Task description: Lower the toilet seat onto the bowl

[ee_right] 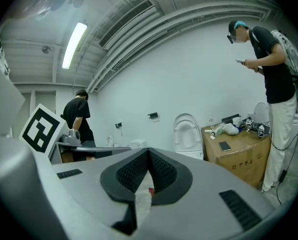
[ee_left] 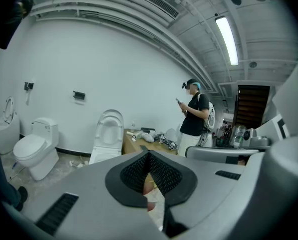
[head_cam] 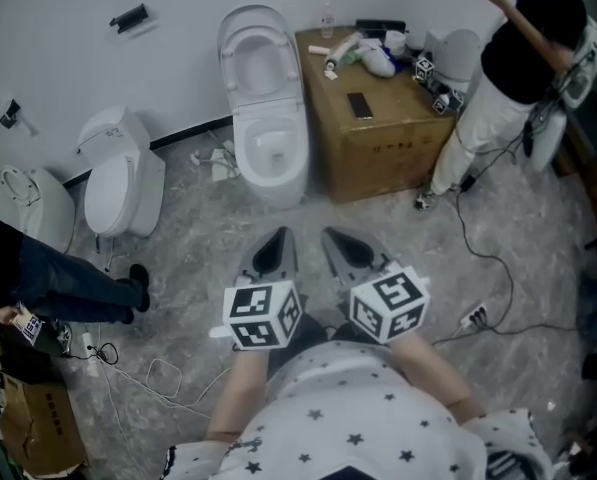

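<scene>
A white toilet (head_cam: pixel 268 148) stands against the far wall with its seat and lid (head_cam: pixel 257 56) raised upright against the wall; the bowl below is uncovered. It also shows in the left gripper view as the toilet (ee_left: pixel 106 141) and in the right gripper view as the toilet (ee_right: pixel 188 136). My left gripper (head_cam: pixel 277 240) and right gripper (head_cam: pixel 340 240) are held side by side well short of the bowl, both pointing at it. Both are shut with nothing between the jaws.
A cardboard box (head_cam: pixel 378 133) with a phone and clutter on top stands right of the toilet. A person in black and white (head_cam: pixel 518 68) stands at its right end. A second toilet (head_cam: pixel 118 178) stands at left. Cables and a power strip (head_cam: pixel 473 318) lie on the floor.
</scene>
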`<state>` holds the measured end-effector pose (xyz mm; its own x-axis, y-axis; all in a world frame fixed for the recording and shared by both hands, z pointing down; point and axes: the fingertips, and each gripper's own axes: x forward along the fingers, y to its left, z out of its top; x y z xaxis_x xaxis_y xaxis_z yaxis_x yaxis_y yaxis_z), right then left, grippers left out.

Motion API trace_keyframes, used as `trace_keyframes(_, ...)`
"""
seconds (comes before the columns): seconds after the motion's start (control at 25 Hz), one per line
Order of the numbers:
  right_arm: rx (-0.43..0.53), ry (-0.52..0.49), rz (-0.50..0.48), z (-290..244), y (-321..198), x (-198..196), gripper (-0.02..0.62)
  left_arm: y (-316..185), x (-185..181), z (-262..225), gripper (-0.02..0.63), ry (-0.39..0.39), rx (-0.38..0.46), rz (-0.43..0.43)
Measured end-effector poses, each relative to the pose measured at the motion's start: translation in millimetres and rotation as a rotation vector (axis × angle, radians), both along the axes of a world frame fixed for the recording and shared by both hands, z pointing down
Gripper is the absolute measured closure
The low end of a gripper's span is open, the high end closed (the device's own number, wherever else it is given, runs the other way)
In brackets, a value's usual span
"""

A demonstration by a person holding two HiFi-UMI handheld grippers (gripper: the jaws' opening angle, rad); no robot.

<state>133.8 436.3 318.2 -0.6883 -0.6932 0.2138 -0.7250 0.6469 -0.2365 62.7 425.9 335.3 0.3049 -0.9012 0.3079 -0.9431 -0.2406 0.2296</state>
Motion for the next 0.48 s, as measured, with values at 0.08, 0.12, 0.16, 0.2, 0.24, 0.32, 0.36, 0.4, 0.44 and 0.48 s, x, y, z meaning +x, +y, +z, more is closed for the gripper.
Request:
trace_keyframes(0.08,-0.003,0.0,-0.007,2,1,0,0.591,2,1,2,0.609,-0.001,-0.005,-0.003)
trace_keyframes(0.12,-0.003,-0.003,-0.01,1,2,-2,0.591,2,0,2,0.609,-0.003,-0.007,-0.004)
trace_keyframes(0.16,-0.004,-0.006,-0.012,1,1,-4,0.591,2,-1,2,0.609,-0.006,-0.009,-0.004)
trace_keyframes(0.2,-0.005,-0.008,-0.013,0,1,-6,0.591,2,-2,1,0.607,-0.008,-0.011,-0.005)
trace_keyframes(0.24,-0.007,-0.009,-0.014,0,1,-8,0.591,2,-3,1,0.607,-0.009,-0.014,-0.006)
trace_keyframes(0.32,-0.009,-0.008,-0.019,-1,0,-12,0.591,3,-7,2,0.609,-0.008,-0.02,-0.012)
trace_keyframes(0.36,-0.01,-0.009,-0.021,0,-1,-14,0.591,3,-9,3,0.608,-0.007,-0.023,-0.015)
trace_keyframes(0.4,-0.011,-0.01,-0.024,0,-2,-16,0.591,2,-11,3,0.609,-0.005,-0.025,-0.019)
trace_keyframes(0.44,-0.014,-0.012,-0.026,1,-4,-18,0.591,1,-13,4,0.608,-0.003,-0.028,-0.021)
trace_keyframes(0.48,-0.017,-0.014,-0.028,1,-5,-19,0.591,0,-15,4,0.608,-0.001,-0.029,-0.024)
